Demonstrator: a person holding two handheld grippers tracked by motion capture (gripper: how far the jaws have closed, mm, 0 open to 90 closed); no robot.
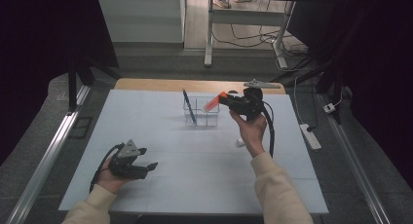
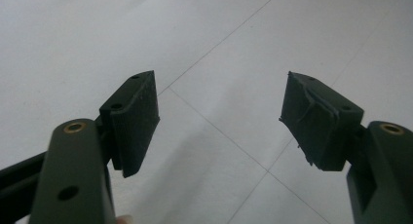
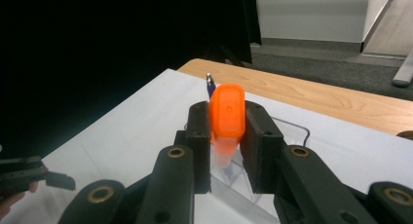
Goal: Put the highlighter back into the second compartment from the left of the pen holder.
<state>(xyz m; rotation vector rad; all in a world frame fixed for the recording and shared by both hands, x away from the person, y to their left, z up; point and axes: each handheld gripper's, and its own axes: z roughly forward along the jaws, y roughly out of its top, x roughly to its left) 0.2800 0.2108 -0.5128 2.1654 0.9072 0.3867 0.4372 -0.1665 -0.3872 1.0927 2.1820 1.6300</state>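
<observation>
Orange translucent-bodied marker (image 3: 226, 118), tilted

White tabletop (image 1: 195, 160), faintly seamed, with a wooden strip along the far edge. Far of centre, a clear compartmented holder (image 1: 200, 112) with a dark pen (image 1: 189, 106) leaning inside. Near right of it, a small white object (image 1: 240, 142).

Left hand-held gripper (image 1: 146, 166) rests low, jaws apart; right hand-held gripper (image 1: 220, 98) raised, jaws clamped.
</observation>
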